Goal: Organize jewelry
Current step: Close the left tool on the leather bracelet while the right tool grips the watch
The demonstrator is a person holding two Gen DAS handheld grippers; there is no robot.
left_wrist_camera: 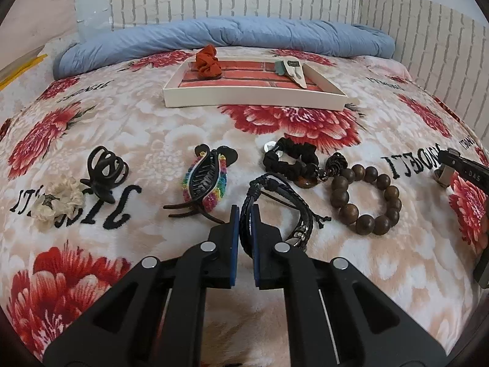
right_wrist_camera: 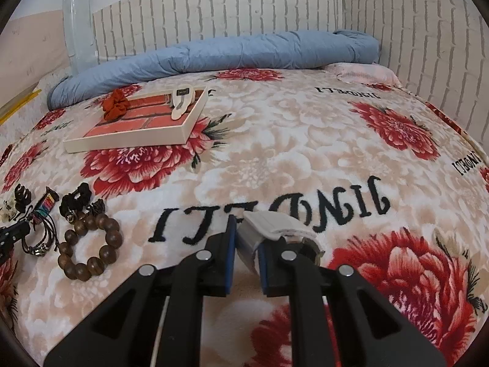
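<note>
My left gripper [left_wrist_camera: 245,214] is shut on a black leather cord bracelet [left_wrist_camera: 275,211] that lies on the flowered blanket. My right gripper [right_wrist_camera: 246,235] is shut on a watch with a pale grey-white strap [right_wrist_camera: 275,223], its round case just right of the fingers. The white tray [left_wrist_camera: 253,99] with a brick-pattern lining sits further back on the bed. It holds a rust-red scrunchie [left_wrist_camera: 207,62] and a cream hair clip [left_wrist_camera: 295,70]. In the left wrist view the right gripper [left_wrist_camera: 464,174] shows at the right edge.
Lying in a row on the blanket are a cream scrunchie [left_wrist_camera: 58,198], black claw clip [left_wrist_camera: 105,165], rainbow claw clip [left_wrist_camera: 207,180], black scrunchie [left_wrist_camera: 290,159] and wooden bead bracelet [left_wrist_camera: 366,195]. A rolled blue quilt [left_wrist_camera: 229,33] lies against the brick-pattern wall.
</note>
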